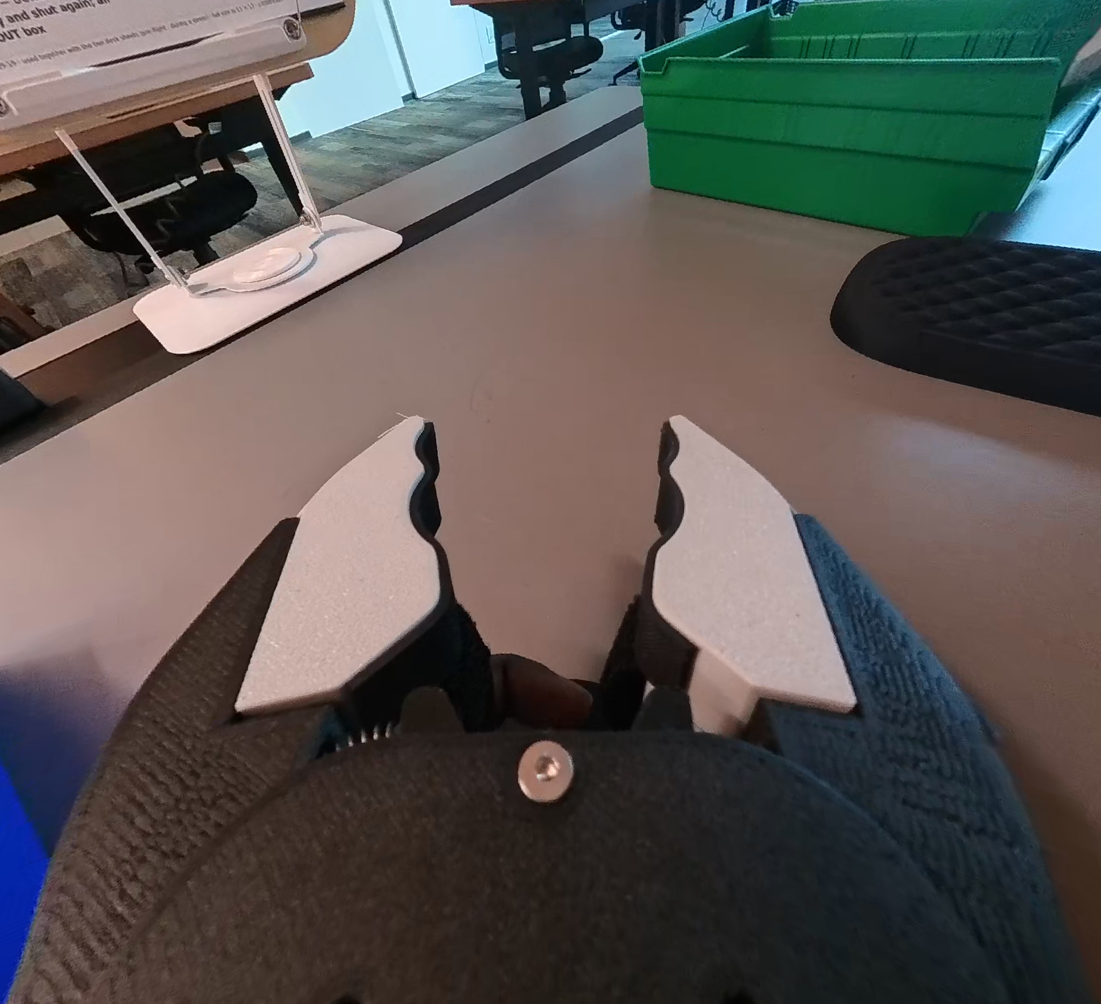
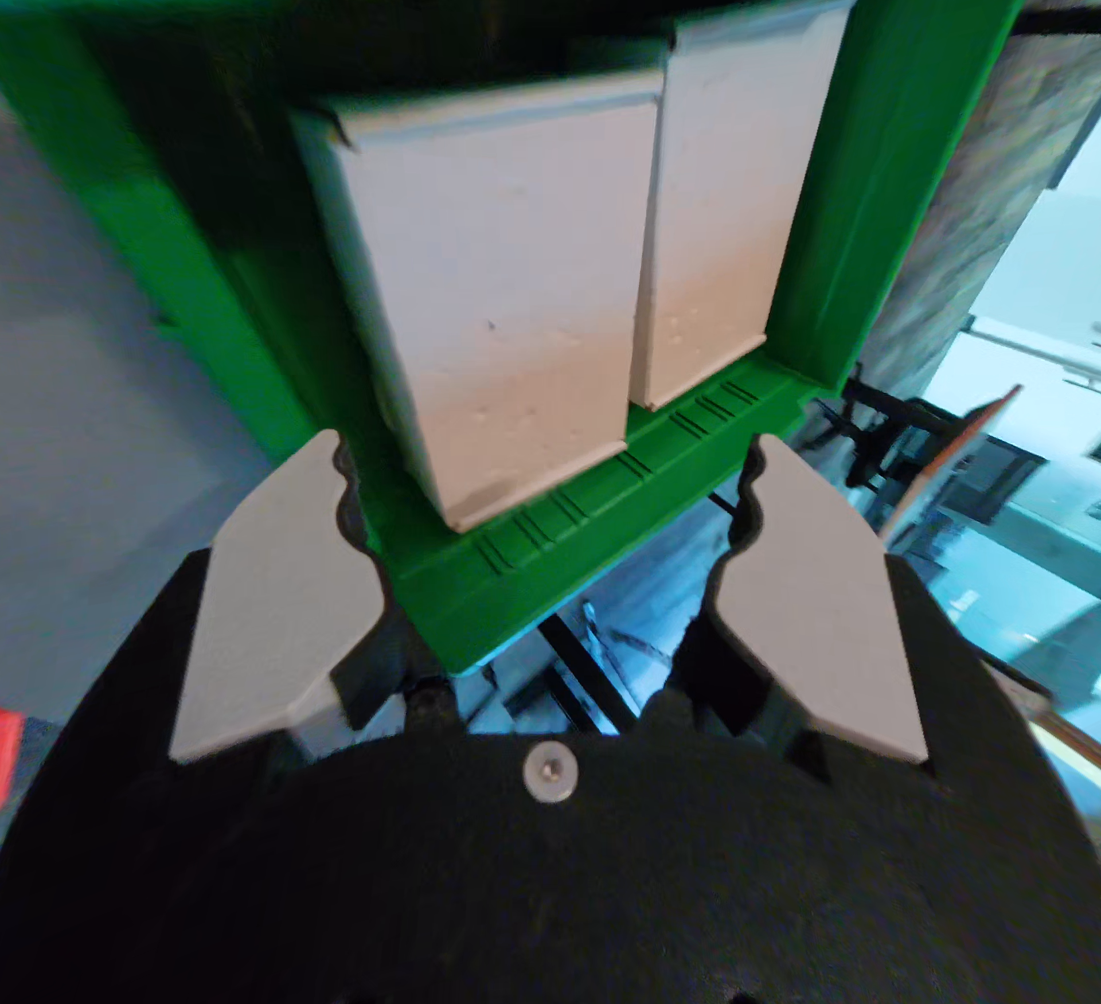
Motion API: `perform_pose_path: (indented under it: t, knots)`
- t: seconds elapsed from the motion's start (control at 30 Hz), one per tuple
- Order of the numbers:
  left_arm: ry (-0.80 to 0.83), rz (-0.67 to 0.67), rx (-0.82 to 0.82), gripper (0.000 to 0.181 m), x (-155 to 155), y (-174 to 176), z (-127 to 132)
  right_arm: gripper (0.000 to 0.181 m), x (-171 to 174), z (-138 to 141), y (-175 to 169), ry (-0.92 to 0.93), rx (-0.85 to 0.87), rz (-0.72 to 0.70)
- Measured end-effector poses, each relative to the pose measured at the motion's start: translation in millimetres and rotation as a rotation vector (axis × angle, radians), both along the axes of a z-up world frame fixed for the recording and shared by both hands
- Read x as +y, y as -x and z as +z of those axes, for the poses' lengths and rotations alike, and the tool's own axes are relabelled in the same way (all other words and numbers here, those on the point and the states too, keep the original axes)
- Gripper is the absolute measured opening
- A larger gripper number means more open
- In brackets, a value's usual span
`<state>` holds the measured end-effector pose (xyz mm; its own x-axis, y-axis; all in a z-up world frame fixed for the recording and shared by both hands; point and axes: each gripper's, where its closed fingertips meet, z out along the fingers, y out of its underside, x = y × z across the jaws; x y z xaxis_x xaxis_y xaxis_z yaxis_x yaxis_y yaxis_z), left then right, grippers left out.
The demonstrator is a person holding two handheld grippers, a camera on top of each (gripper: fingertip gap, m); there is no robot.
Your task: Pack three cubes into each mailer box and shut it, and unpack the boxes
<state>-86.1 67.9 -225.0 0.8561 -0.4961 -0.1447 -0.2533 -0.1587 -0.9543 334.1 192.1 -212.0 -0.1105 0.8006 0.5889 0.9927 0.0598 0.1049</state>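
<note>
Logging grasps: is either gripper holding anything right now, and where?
Nothing is held. Left gripper is open over bare table; right gripper is open above the white boxes.

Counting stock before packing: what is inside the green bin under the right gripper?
Two shut white mailer boxes lie side by side in the green bin. Their contents are hidden, and the bin's shadowed far end cannot be made out.
</note>
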Motion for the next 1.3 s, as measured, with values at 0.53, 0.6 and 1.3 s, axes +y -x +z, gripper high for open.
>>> perform_pose_path:
  t: [0.53,0.6,1.3]
  knots:
    - [0.010,-0.010,0.043,0.071,0,-3,-5,0.030,-37,-80,4,-0.143,0.006,0.188]
    - [0.009,-0.015,0.051,0.071,-1,-5,-6,0.030,-29,-81,10,-0.150,0.021,0.184]
    - [0.001,-0.034,0.112,0.071,-3,-10,-10,0.034,6,-81,191,-0.126,0.045,0.353]
